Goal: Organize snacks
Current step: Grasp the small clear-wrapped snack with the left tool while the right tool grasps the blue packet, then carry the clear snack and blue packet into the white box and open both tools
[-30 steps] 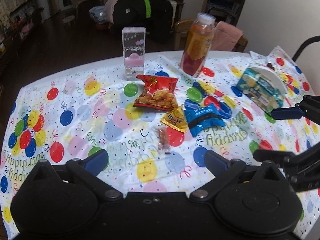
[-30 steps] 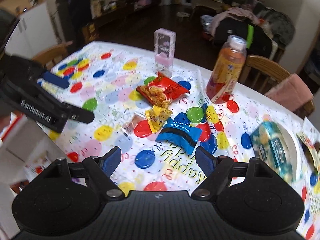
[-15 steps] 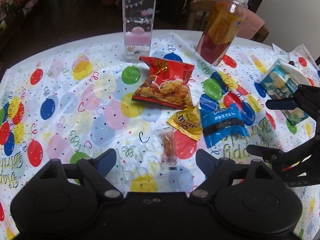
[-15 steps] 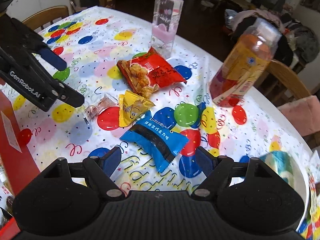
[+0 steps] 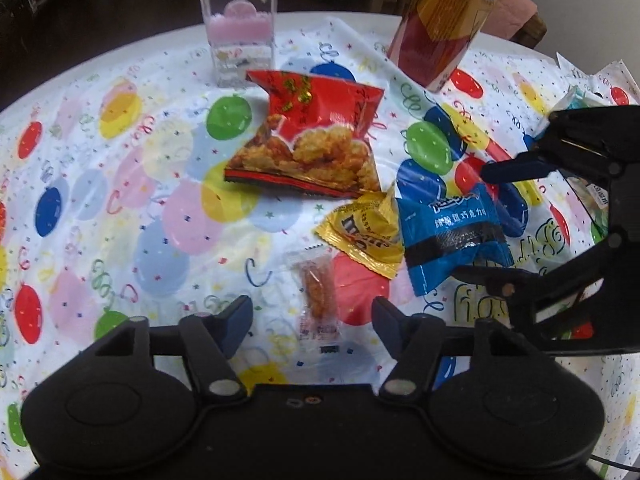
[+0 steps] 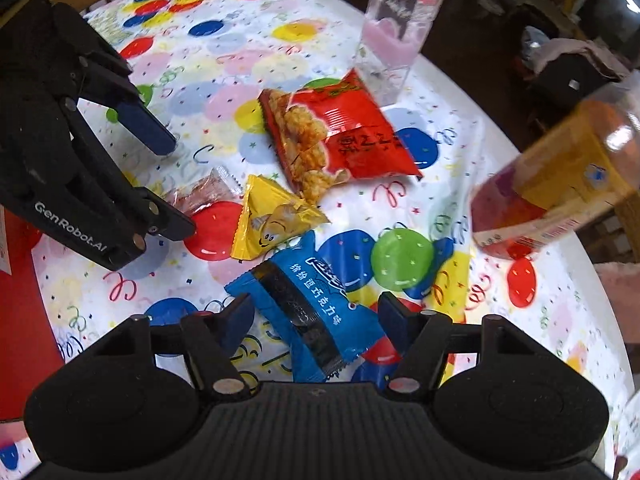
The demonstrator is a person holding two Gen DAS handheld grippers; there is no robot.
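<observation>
Snacks lie clustered mid-table as both grippers, far back a second ago, close in — pickup looks imminent, nothing yet sorted. Left gripper [image 5: 312, 316] gapes empty over the clear sachet [image 5: 318, 294]; right gripper [image 6: 316, 316] spreads wide around the blue packet [image 6: 312, 312], not gripping. Count: four snacks — red bag [image 5: 316, 140], yellow pouch [image 5: 366, 238], blue, clear — one bottle [image 5: 442, 20].

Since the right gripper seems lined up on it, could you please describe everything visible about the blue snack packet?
The blue snack packet is a glossy, puffed pillow pack with crimped ends, white lettering and a black band across it. It lies flat and unopened on the balloon tablecloth, its far end against the yellow packet. The open right gripper straddles it without visibly pinching it.
</observation>
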